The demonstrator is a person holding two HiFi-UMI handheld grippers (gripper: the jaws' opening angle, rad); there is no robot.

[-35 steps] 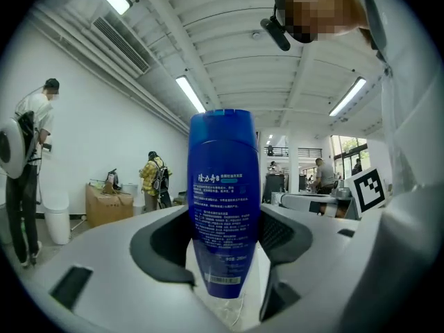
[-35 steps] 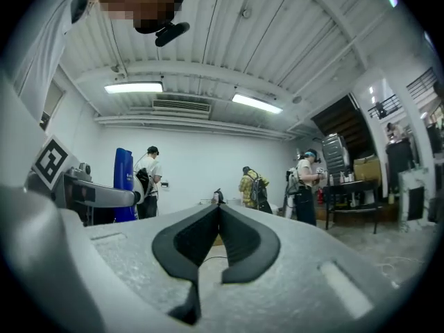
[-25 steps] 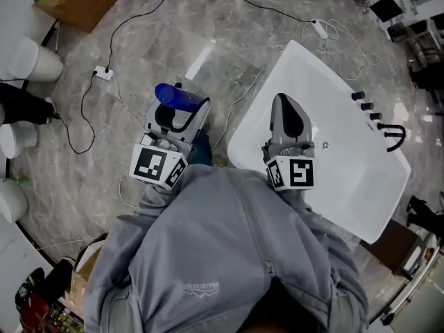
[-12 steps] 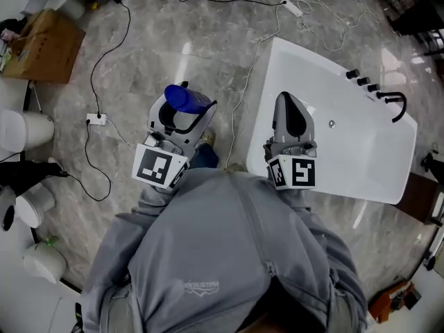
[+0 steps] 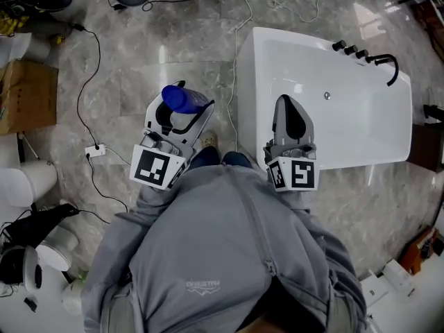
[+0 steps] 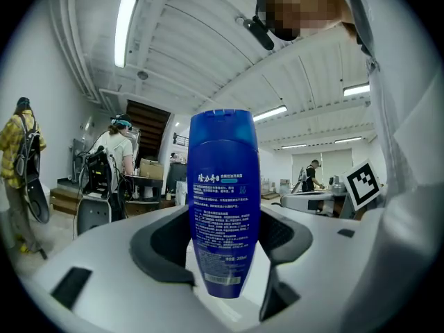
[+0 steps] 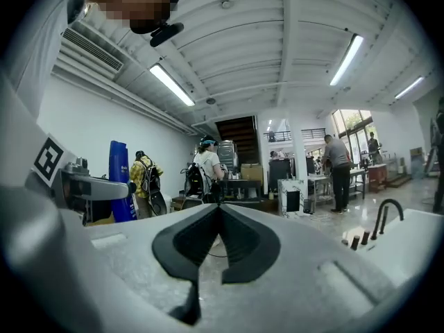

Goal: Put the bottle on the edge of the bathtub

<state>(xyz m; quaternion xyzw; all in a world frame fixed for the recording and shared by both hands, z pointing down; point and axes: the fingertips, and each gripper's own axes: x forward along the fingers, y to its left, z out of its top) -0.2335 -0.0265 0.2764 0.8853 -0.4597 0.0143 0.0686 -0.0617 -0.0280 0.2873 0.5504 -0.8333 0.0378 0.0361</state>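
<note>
A blue bottle (image 6: 223, 200) with white print stands upright between the jaws of my left gripper (image 6: 225, 245), which is shut on it. From the head view the bottle (image 5: 182, 99) sticks up out of the left gripper (image 5: 179, 113), over the marble floor and left of the white bathtub (image 5: 361, 127). My right gripper (image 5: 289, 116) hangs over the tub's near left part, its jaws closed together and empty. In the right gripper view the gripper (image 7: 218, 217) points across the room, with the bottle (image 7: 119, 182) at the left.
Black taps (image 5: 364, 57) sit at the tub's far right corner. Cables (image 5: 94, 109) and a power strip (image 5: 95, 149) lie on the floor to the left, beside a cardboard box (image 5: 24, 96) and white buckets (image 5: 24, 182). People stand in the room beyond.
The view has swung round: the bathtub now lies square across the upper right, and the floor clutter has shifted. Both grippers keep their places in front of me, the bottle still held.
</note>
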